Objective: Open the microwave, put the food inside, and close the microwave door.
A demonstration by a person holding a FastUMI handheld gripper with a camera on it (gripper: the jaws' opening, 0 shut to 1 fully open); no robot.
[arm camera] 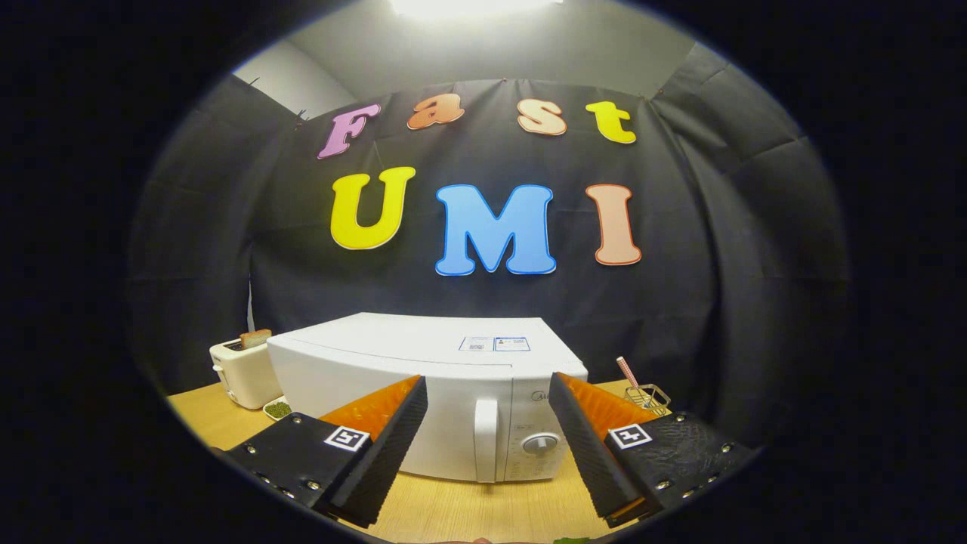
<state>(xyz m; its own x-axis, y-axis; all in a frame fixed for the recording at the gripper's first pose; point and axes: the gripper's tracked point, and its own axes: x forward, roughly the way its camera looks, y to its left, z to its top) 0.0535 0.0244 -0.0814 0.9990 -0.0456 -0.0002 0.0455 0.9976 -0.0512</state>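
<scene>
A white microwave (pixel 423 363) stands on the wooden table (pixel 468 514) with its door shut. Its upright white handle (pixel 486 438) and a round dial (pixel 541 444) face me, just beyond the gap between my fingers. My gripper (pixel 487 446) is open, its two black ribbed fingers (pixel 385 453) spread wide with nothing between them, a short way in front of the microwave and apart from it. A small green bit (pixel 572 539) peeks out low on the table, too cut off to tell what it is.
A white toaster (pixel 243 372) with a slice of bread in it stands left of the microwave. A small dish of green food (pixel 277 409) lies between the toaster and the microwave. Right of the microwave sits a wire holder (pixel 648 397) with a striped straw.
</scene>
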